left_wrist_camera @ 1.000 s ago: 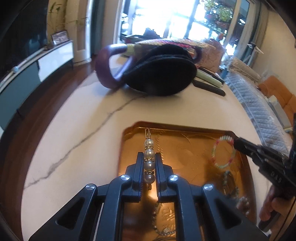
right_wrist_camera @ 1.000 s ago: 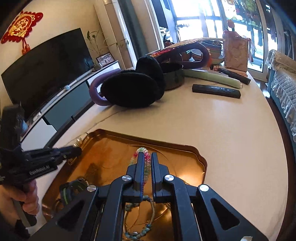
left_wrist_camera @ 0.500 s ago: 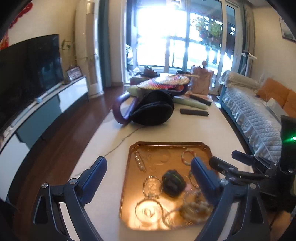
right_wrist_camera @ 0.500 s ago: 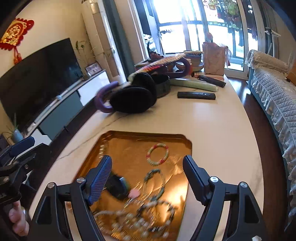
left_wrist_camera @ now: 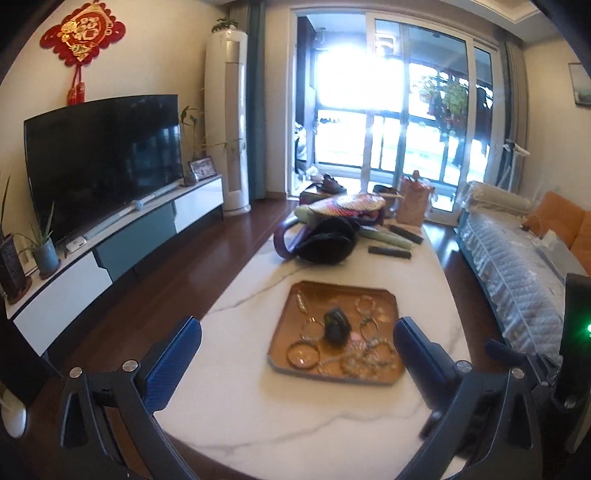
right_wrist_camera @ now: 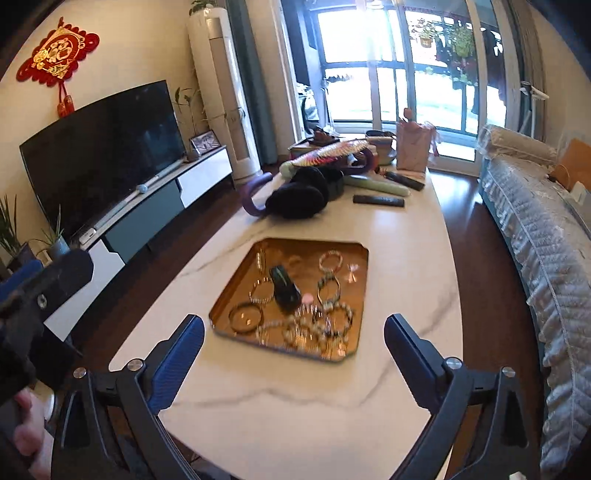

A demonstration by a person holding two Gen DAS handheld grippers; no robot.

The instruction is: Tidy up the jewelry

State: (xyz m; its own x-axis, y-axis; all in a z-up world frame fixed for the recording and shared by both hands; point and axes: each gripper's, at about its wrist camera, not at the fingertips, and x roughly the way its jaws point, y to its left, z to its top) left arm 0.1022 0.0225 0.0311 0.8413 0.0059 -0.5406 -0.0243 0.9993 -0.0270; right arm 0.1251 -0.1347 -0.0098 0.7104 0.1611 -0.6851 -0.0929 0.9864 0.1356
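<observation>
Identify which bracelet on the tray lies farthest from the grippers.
The multicoloured beaded bracelet near the tray's far right corner; it lies alone, while the other bracelets lie closer, most of them clustered along the near edge.

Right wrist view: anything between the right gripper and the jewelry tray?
Nothing visible. The right gripper, jaws opening and empty, hangs above bare marble table just short of the gold tray; no object lies between.

Copper-gold tray [right_wrist_camera: 360, 291] on a white marble tabletop [right_wrist_camera: 406, 280] with thin grey veins; black pouch [right_wrist_camera: 284, 286] among pale beaded bracelets [right_wrist_camera: 330, 260]; blue ribbed pads [left_wrist_camera: 173, 363] on black gripper frames; purple-banded black earmuffs [right_wrist_camera: 295, 201]; red-and-gold wall knot [left_wrist_camera: 82, 31]
</observation>
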